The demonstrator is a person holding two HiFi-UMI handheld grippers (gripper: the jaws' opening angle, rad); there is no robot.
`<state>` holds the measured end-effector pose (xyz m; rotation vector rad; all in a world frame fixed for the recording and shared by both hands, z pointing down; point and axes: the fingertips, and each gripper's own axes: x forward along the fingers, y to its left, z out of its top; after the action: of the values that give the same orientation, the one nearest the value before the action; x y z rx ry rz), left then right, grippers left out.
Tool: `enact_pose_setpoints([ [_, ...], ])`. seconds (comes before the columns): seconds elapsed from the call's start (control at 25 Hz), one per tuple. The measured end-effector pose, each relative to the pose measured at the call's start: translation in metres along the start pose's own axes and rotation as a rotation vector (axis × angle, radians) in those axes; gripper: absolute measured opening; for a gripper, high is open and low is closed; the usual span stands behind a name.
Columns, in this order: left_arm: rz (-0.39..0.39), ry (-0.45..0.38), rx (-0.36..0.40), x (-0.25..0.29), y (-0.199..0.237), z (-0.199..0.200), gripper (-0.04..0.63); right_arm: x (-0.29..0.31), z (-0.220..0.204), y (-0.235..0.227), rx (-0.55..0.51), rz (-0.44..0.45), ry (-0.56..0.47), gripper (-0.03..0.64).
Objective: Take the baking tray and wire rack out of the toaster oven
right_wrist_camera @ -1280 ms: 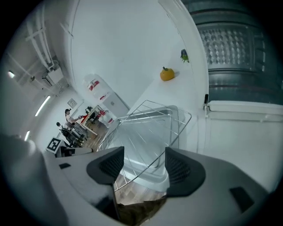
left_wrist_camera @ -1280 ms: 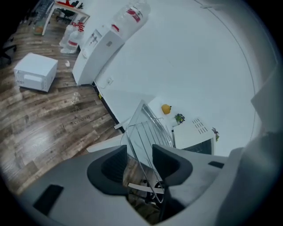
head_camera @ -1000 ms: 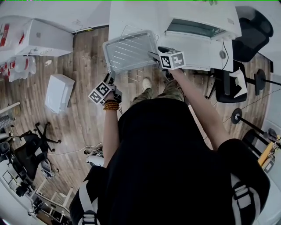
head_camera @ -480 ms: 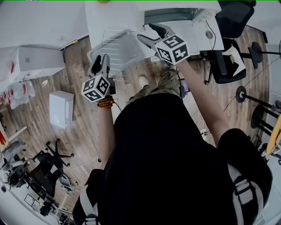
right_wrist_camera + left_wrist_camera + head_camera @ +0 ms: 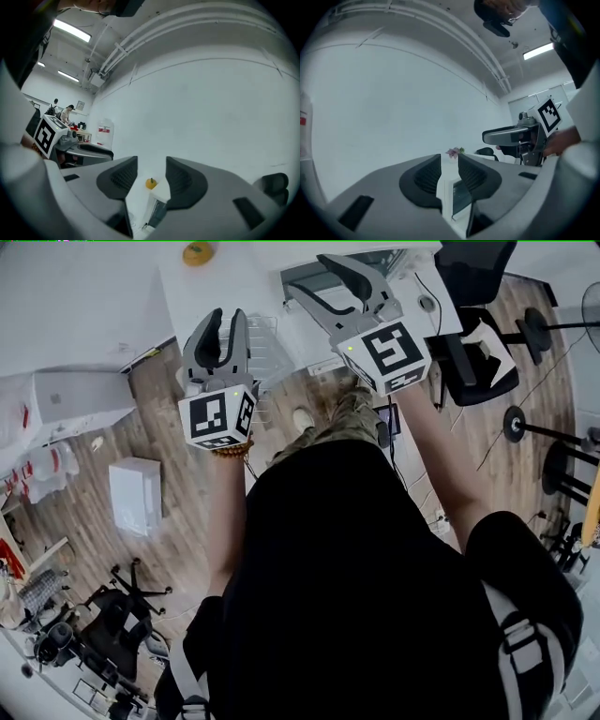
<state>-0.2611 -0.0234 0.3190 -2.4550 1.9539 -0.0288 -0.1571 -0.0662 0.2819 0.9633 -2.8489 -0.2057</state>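
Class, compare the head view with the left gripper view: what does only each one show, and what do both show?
Only the head view shows the wooden floor, a white box lying on it, and the wire rack beside the left gripper. Only the left gripper view shows a ceiling light and pink flowers. Both show the left gripper and the right gripper. Their jaws have just been closing somewhat but stand apart, with nothing between them.
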Motion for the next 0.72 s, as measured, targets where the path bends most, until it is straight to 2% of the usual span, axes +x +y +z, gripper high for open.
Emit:
enact_pose_setpoints([
  [0.04, 0.001, -0.025, 0.022, 0.001, -0.005, 0.01, 0.123, -0.004, 0.006, -0.001, 0.003, -0.023, -0.023, 0.166],
  [0.08, 0.003, -0.046, 0.038, 0.002, -0.009, 0.019, 0.115, -0.007, 0.01, -0.001, 0.005, -0.042, -0.041, 0.13],
  [0.2, 0.008, -0.086, 0.057, 0.002, -0.017, 0.033, 0.088, -0.01, 0.013, 0.006, -0.035, -0.08, -0.071, 0.083],
  [0.28, 0.008, -0.087, 0.052, 0.001, -0.02, 0.03, 0.072, -0.011, 0.007, 0.013, -0.049, -0.099, -0.059, 0.066],
  [0.44, 0.007, -0.029, 0.031, -0.005, -0.023, 0.005, 0.064, -0.011, -0.017, 0.029, -0.015, -0.087, 0.008, 0.038],
  [0.72, 0.04, 0.046, 0.011, -0.027, -0.005, -0.03, 0.061, -0.009, -0.034, 0.032, 0.004, -0.056, 0.056, 0.032],
])
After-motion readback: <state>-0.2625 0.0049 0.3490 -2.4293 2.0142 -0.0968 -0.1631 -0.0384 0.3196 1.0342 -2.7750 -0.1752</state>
